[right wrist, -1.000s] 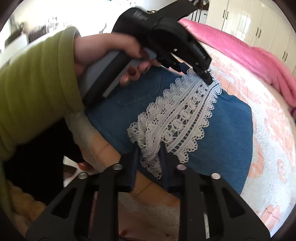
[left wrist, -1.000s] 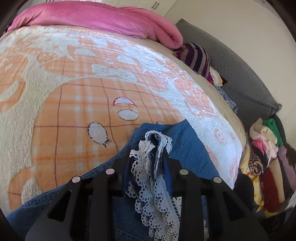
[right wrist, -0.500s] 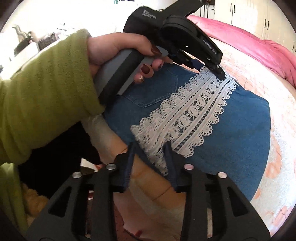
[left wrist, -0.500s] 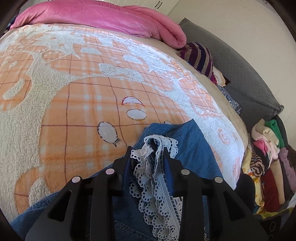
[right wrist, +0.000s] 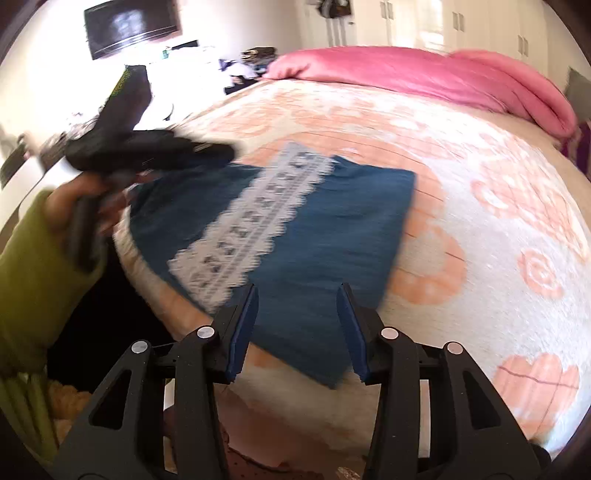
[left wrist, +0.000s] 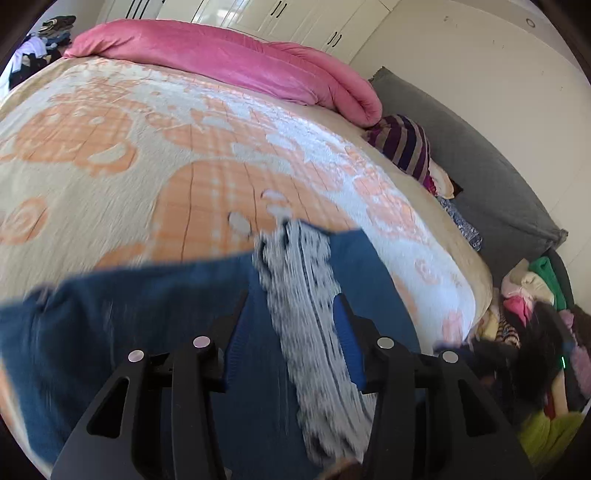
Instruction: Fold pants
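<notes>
Bed (right wrist: 480,229): covered by a cream blanket with an orange checked pattern; it carries everything below.
Pink duvet (left wrist: 236,62): bunched in a long roll along the far edge of the bed, in front of white wardrobe doors (left wrist: 295,18).
Grey cushion (left wrist: 480,170): lies along the right edge of the bed, against the wall.
Pants (right wrist: 295,236): blue denim, folded into a flat, roughly rectangular packet at the near edge of the bed, close to its left corner as the right wrist view shows it; the near corner of the packet reaches the bed's edge.
Lace strip (right wrist: 255,218): white openwork trim running lengthwise across the top of the pants, from the far edge toward the near left.
Clothes pile (left wrist: 535,314): mixed colours, heaped beyond the right edge of the bed, below the grey cushion.
Striped garment (left wrist: 402,144): purple and tan, at the far right corner of the bed beside the end of the pink duvet.
Left tool (left wrist: 291,306): fingers spread apart above the pants, the lace strip showing between them; nothing is gripped. The view is motion-blurred.
Right tool (right wrist: 297,295): fingers spread apart over the near part of the pants, gripping nothing.
</notes>
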A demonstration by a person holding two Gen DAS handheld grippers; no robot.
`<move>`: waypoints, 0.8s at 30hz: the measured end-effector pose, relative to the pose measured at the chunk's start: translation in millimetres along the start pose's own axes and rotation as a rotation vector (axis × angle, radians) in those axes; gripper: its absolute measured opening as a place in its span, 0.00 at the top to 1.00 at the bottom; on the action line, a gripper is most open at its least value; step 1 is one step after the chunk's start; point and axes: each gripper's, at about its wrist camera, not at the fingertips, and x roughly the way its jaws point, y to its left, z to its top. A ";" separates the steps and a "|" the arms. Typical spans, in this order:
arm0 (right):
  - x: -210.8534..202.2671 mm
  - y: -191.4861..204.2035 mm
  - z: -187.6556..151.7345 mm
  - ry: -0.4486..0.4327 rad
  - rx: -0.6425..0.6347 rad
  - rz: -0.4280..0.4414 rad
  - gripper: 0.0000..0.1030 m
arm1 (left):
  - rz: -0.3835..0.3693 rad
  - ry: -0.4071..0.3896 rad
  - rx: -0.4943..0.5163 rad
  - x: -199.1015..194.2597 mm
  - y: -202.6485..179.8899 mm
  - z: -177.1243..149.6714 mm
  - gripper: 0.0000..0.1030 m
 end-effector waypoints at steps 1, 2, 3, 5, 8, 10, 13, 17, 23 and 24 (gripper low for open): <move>3.1 -1.4 -0.6 -0.002 0.013 -0.002 0.64 | -0.004 0.004 -0.007 -6.5 -1.5 -8.8 0.58; 3.5 -5.8 0.3 -0.004 0.026 0.004 0.64 | -0.008 0.012 -0.012 -10.0 -2.3 -15.6 0.58; 3.3 -10.2 0.6 -0.004 0.035 0.010 0.64 | -0.008 0.027 -0.018 -13.9 -3.6 -25.9 0.58; 11.2 -7.1 -3.8 -0.002 0.026 -0.001 0.64 | -0.010 0.047 -0.037 -15.4 -4.4 -39.5 0.58; 22.3 -0.1 -9.7 0.004 -0.001 -0.026 0.64 | -0.042 0.082 -0.089 -14.6 -3.4 -59.1 0.58; 23.8 1.1 -11.5 0.007 -0.011 -0.023 0.64 | -0.071 0.106 -0.114 -11.8 -5.7 -69.8 0.58; 26.0 2.9 -13.6 0.010 -0.013 -0.013 0.64 | -0.084 0.130 -0.118 -5.8 -12.0 -76.9 0.58; 25.5 4.3 -15.4 0.008 -0.020 -0.009 0.62 | -0.084 0.160 -0.117 7.0 -17.2 -79.0 0.58; 31.9 3.3 -18.2 0.028 -0.014 -0.005 0.60 | -0.040 0.144 -0.098 16.8 -21.1 -79.0 0.62; 32.5 3.5 -18.4 0.029 -0.014 -0.005 0.60 | -0.033 0.141 -0.085 16.7 -23.9 -78.9 0.70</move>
